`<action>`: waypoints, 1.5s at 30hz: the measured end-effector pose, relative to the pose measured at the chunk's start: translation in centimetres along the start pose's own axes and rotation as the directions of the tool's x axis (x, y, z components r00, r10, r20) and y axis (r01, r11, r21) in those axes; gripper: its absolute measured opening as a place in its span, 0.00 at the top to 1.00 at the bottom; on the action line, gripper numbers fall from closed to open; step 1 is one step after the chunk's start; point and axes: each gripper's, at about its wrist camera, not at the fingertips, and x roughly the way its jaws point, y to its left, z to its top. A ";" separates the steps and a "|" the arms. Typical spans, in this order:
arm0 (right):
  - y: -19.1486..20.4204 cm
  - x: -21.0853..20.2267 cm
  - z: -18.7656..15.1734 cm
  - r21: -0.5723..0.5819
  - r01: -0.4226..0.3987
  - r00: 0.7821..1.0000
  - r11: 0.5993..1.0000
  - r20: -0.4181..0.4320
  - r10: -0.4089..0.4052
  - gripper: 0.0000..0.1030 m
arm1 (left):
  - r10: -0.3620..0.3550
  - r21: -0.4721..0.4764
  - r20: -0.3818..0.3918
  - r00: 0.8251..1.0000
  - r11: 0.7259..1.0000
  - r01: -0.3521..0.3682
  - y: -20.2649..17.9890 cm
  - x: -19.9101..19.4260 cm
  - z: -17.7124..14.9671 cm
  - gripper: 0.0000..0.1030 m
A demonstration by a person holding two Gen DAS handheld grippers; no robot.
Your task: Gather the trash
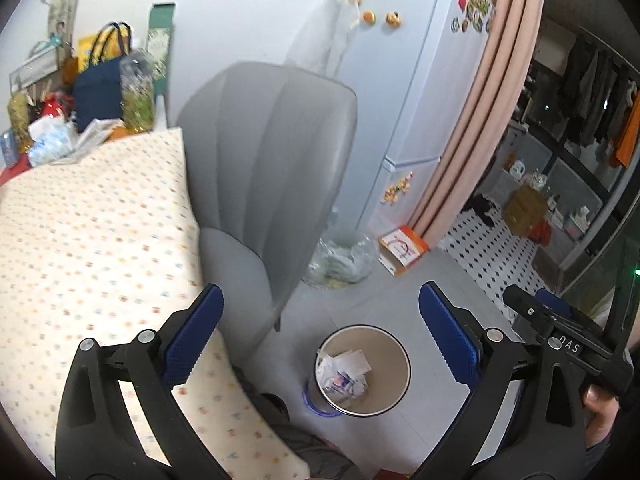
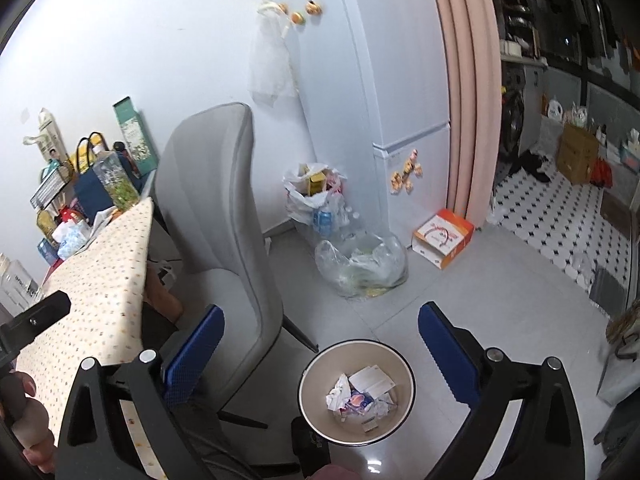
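Observation:
A round beige waste bin (image 1: 394, 360) stands on the grey floor and holds crumpled paper and wrappers (image 1: 344, 376). It also shows in the right wrist view (image 2: 320, 376) with the same trash (image 2: 362, 396) inside. My left gripper (image 1: 320, 316) is open and empty, above the bin beside the table edge. My right gripper (image 2: 320, 332) is open and empty, above the bin. The right gripper's body shows at the right edge of the left wrist view (image 1: 560, 328).
A table with a dotted cloth (image 1: 88, 240) stands left, with bags and bottles (image 1: 100, 92) at its far end. A grey chair (image 1: 272, 160) stands beside it. A clear plastic bag (image 2: 360, 264), an orange box (image 2: 442, 238) and a white fridge (image 2: 396, 80) stand beyond.

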 end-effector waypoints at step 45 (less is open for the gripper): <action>19.0 -10.8 -2.5 -0.239 -0.224 0.972 0.945 0.020 0.235 0.07 | 0.228 -0.104 0.218 0.949 0.972 -0.209 11.7 -20.7 -4.4 0.06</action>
